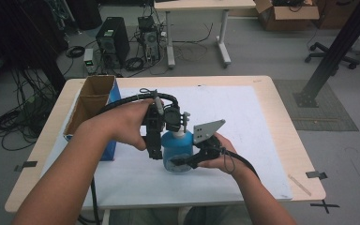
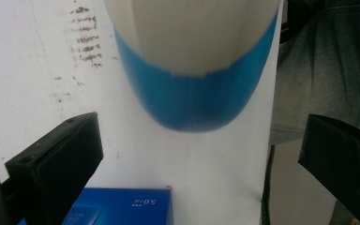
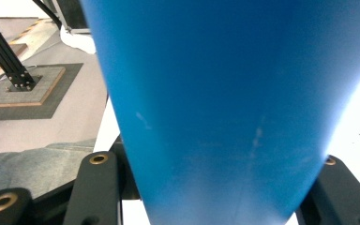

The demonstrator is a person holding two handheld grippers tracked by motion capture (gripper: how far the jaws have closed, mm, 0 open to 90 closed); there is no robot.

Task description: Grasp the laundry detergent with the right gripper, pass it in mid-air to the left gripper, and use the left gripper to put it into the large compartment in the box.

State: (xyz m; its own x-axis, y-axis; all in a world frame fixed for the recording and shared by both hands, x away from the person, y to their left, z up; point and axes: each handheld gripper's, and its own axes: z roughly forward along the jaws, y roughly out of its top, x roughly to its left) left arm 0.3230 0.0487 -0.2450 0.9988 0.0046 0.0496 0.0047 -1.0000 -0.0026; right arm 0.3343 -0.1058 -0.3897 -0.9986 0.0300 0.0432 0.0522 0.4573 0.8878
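Left side of the white-covered wooden table [image 1: 272, 98]: an open brown cardboard box with a blue outer wall [image 1: 91, 105] is standing near the edge, not involved.

Moving right, the left gripper [image 1: 155, 152] is hanging over the translucent blue plastic spray bottle with a white pump top [image 1: 178, 149]. Its jaws are standing wide apart with nothing between the pads [image 2: 56, 164]. In the left gripper view the bottle [image 2: 194, 89] is lying ahead of the jaws, white top nearest the camera, so the gripper is looking down along the bottle's long axis, which is upright.

Further right, the right gripper [image 1: 187, 161] is clamping the bottle's lower body [image 3: 215, 117] from the side, just above the table.

Judgement: the left gripper is the nearer to the pump top, and the coming move is turning on that top-down alignment.
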